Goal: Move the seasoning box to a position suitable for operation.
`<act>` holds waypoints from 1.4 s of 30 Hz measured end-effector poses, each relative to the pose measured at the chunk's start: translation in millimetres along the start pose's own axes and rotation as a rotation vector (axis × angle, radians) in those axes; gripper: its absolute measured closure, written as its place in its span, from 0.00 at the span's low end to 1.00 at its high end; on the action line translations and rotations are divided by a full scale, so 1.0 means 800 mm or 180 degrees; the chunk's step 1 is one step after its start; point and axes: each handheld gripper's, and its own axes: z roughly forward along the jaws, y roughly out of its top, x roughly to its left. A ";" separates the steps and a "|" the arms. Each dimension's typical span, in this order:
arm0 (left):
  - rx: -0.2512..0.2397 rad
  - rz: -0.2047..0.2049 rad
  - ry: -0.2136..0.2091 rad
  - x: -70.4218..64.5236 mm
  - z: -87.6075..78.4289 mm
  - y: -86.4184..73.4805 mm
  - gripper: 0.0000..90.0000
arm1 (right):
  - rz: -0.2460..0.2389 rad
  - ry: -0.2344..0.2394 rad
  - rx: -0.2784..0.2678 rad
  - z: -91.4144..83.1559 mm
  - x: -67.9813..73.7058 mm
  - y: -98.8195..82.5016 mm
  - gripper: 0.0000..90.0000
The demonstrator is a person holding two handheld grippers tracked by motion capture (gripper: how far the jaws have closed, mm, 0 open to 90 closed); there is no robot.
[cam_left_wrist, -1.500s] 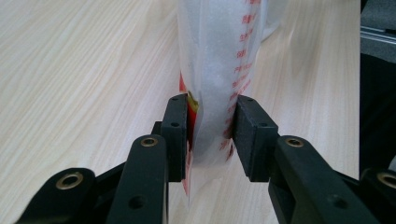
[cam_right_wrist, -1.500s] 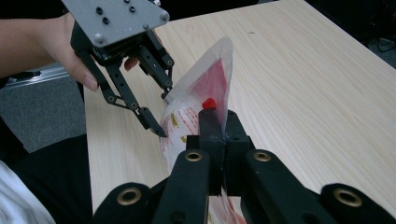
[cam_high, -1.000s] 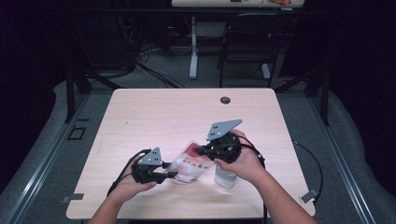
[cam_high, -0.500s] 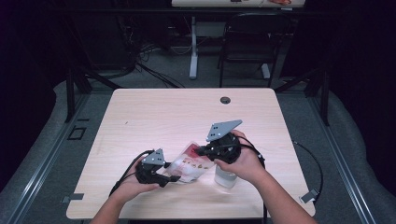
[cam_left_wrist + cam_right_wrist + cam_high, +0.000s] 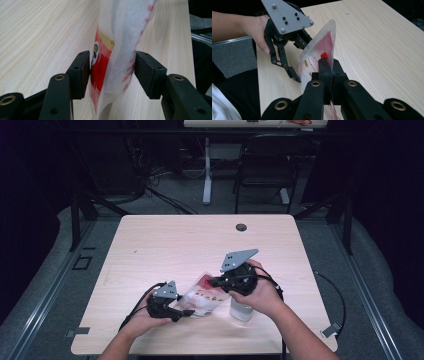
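Observation:
A clear plastic pouch (image 5: pixel 202 295) with red print is held up off the wooden table (image 5: pixel 200 240) between both grippers. My right gripper (image 5: pixel 212 282) is shut on the pouch's upper edge; in the right gripper view its jaws (image 5: pixel 329 65) pinch the pouch (image 5: pixel 322 45). My left gripper (image 5: pixel 187 311) is at the pouch's lower end. Its jaws have just been opening and now stand wide on either side of the pouch (image 5: pixel 117 37), the pads (image 5: pixel 83 72) close beside it without squeezing. The right gripper view also shows the left gripper (image 5: pixel 299 60) spread around the pouch.
A white container (image 5: pixel 241 309) stands on the table under the right hand. A dark round grommet (image 5: pixel 241 227) sits near the table's far edge. A chair (image 5: pixel 265 165) and desk legs stand beyond the table. Cables trail off both grippers toward the near edge.
The left gripper's jaws have spread apart from the pouch's lower end. The right gripper keeps its grip, and both hands have stayed about where they were.

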 end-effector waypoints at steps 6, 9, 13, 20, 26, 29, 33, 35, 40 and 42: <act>0.0015 0.0110 0.0029 -0.003 -0.003 0.002 0.58 | 0.0001 -0.0002 -0.0008 0.000 0.000 0.000 1.00; 0.0018 0.0145 0.0049 -0.003 -0.006 0.004 0.60 | 0.0009 -0.0005 -0.0034 -0.002 0.000 0.000 1.00; 0.0044 0.0166 0.0093 -0.006 -0.010 0.008 0.61 | 0.0028 0.0003 -0.0066 -0.005 -0.002 -0.001 1.00; 0.0170 0.0170 0.0146 -0.009 -0.017 0.016 0.62 | 0.0056 0.0020 -0.0133 -0.007 -0.003 -0.005 1.00; 0.0228 0.0169 0.0140 -0.010 -0.024 0.022 0.63 | 0.0071 0.0031 -0.0193 -0.011 -0.006 -0.008 1.00; 0.0276 0.0199 0.0140 -0.010 -0.029 0.025 0.63 | 0.0073 0.0041 -0.0210 -0.012 -0.006 -0.010 1.00; 0.0351 0.0239 0.0164 -0.011 -0.037 0.031 0.63 | 0.0077 0.0030 -0.0258 -0.014 -0.005 -0.013 1.00; 0.0403 0.0265 0.0168 -0.011 -0.040 0.035 0.64 | 0.0096 0.0043 -0.0291 -0.015 -0.005 -0.015 1.00; 0.0464 0.0309 0.0179 -0.013 -0.047 0.045 0.64 | 0.0126 0.0040 -0.0353 -0.021 -0.006 -0.019 1.00; 0.0478 0.0308 0.0153 -0.014 -0.048 0.047 0.64 | 0.0121 0.0040 -0.0363 -0.024 -0.007 -0.020 1.00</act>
